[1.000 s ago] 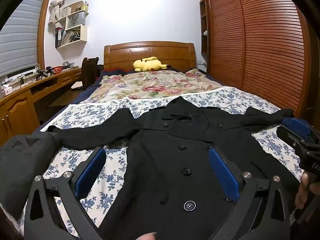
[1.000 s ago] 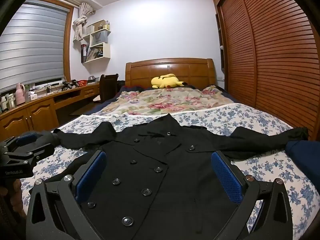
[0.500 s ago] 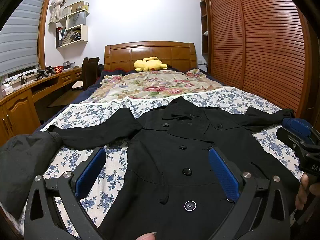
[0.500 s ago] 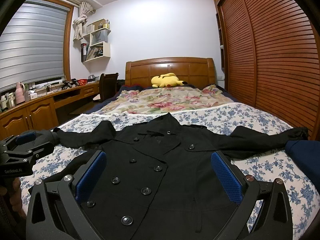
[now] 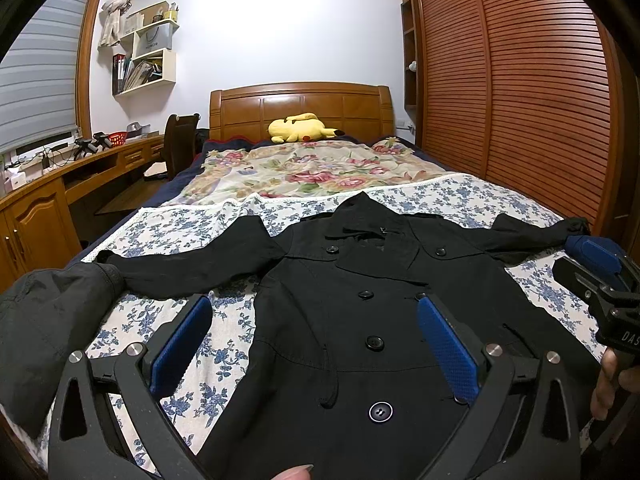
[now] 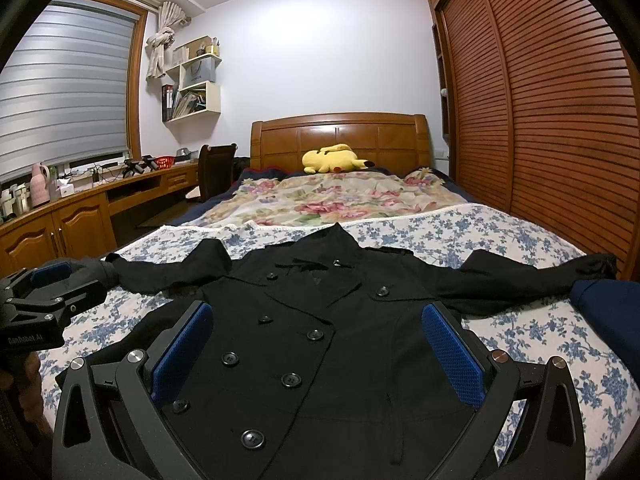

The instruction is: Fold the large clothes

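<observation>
A black double-breasted coat (image 5: 360, 272) lies face up on the bed, buttoned, with both sleeves stretched out sideways. My left gripper (image 5: 313, 304) hovers open over the coat's left front, nothing between its blue pads. My right gripper (image 6: 317, 312) is open as well, above the coat's (image 6: 352, 360) chest and right side. Each gripper shows in the other's view: the right gripper (image 5: 600, 280) at the right edge with a hand under it, the left gripper (image 6: 40, 296) at the left edge near the sleeve end. The coat's hem is hidden below both views.
A dark garment (image 5: 44, 320) is bunched at the bed's left edge and a navy one (image 6: 608, 312) at the right edge. A floral quilt (image 5: 312, 172) and a yellow plush toy (image 5: 300, 128) lie towards the headboard. A wooden desk (image 6: 80, 208) runs along the left, a slatted wardrobe (image 6: 540, 120) along the right.
Both grippers have drifted only slightly and stay open. The coat lies as it did.
</observation>
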Demonstrator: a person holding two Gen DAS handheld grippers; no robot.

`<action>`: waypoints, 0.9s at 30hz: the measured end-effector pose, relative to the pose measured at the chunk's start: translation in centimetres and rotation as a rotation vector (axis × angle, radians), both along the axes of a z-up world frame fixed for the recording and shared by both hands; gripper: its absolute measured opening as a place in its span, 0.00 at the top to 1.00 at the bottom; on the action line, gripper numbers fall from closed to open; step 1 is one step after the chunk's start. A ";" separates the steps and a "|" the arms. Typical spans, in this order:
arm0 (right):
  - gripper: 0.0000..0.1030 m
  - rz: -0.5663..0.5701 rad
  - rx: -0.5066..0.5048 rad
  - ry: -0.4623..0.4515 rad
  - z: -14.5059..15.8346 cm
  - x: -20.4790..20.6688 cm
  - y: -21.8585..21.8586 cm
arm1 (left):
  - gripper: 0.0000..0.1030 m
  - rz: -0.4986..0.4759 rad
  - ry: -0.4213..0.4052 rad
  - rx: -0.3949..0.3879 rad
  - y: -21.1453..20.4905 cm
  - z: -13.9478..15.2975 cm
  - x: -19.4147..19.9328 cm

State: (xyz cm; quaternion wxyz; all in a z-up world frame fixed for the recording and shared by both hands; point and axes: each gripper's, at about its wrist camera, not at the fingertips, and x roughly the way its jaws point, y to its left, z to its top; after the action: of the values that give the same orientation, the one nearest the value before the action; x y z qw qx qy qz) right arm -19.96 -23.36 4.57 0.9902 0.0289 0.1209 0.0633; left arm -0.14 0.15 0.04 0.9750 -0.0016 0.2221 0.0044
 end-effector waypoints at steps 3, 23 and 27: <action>0.00 0.000 -0.002 0.001 0.1 0.0 0.0 | 0.00 0.001 0.000 0.001 0.0 0.0 0.0; 0.00 0.000 -0.003 0.005 -0.1 0.0 0.0 | 0.00 0.006 -0.002 0.000 0.4 -0.1 0.1; 0.00 0.000 -0.002 0.008 -0.1 0.0 0.0 | 0.00 0.005 -0.001 0.000 0.3 -0.1 0.1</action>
State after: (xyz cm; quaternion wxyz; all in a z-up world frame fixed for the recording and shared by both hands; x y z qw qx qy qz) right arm -19.96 -23.37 4.49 0.9897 0.0281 0.1251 0.0632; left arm -0.08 0.46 -0.05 0.9752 -0.0021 0.2213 0.0068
